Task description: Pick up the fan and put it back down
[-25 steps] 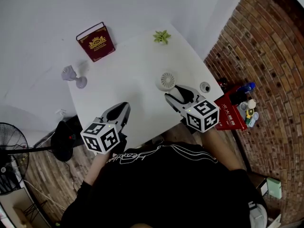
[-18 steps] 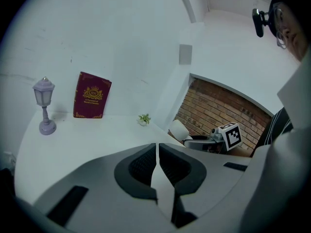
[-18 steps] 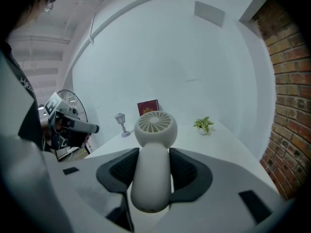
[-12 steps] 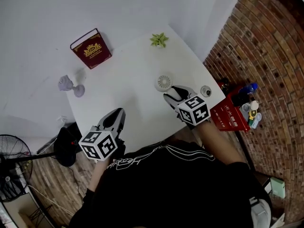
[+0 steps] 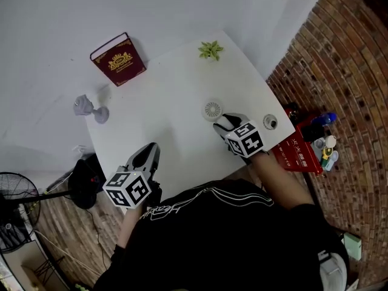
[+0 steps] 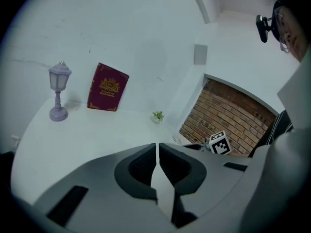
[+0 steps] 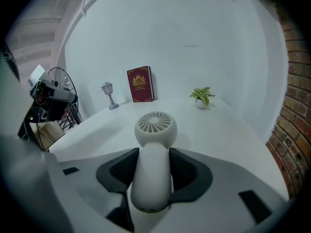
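The small white hand fan (image 5: 213, 109) (image 7: 155, 125) is held by its handle, with its round grille head pointing away from me, low over the white table (image 5: 170, 102). My right gripper (image 5: 223, 123) (image 7: 153, 165) is shut on that handle, its dark pads pressing both sides. I cannot tell whether the fan touches the tabletop. My left gripper (image 5: 148, 153) (image 6: 158, 152) hovers at the table's near left edge, shut with nothing between its jaws.
A dark red book (image 5: 118, 59) stands at the back, beside a small lilac lamp (image 5: 88, 108). A little potted plant (image 5: 210, 50) sits at the far corner. A small round object (image 5: 270, 123) lies near the right edge. A red box (image 5: 297, 153) and a brick wall lie beyond.
My right gripper has sunk toward the tabletop with the fan still in its grip. My left gripper has dropped a little and stays shut.
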`<state>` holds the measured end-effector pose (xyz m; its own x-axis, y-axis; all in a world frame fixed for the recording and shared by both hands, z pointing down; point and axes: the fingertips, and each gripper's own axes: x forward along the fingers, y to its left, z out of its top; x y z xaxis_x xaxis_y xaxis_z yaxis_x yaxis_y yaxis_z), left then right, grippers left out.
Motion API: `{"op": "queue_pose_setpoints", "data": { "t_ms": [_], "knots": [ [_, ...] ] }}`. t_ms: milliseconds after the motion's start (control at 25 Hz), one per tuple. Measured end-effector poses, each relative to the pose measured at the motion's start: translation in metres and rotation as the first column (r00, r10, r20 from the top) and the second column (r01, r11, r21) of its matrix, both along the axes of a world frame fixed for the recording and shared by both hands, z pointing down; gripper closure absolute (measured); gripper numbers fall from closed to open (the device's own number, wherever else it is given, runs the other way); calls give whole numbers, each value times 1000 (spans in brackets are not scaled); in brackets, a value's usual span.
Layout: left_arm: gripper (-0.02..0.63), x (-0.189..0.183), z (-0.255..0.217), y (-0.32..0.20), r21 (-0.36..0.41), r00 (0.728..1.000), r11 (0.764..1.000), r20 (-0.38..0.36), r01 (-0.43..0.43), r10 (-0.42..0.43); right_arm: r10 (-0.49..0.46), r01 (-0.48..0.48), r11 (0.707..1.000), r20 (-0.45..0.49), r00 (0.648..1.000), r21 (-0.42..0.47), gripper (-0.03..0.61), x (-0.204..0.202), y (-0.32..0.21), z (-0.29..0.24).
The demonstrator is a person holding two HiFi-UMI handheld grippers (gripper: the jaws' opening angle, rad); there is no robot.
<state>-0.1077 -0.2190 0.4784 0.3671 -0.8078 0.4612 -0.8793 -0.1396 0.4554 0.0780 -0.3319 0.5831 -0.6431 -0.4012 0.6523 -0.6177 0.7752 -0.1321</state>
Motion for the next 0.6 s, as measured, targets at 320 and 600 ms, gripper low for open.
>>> {"op": "queue_pose_setpoints", "data": {
  "t_ms": [320, 600],
  "knots": [
    [571, -17, 22, 1, -43, 999, 998, -20, 42, -43, 16, -19, 999, -68, 998, -45, 383, 4, -5, 28],
    [571, -27, 38, 4, -72, 996, 995, -50, 68, -72, 8, -14, 999, -131, 991, -45, 383, 6, -5, 36]
  ]
}}
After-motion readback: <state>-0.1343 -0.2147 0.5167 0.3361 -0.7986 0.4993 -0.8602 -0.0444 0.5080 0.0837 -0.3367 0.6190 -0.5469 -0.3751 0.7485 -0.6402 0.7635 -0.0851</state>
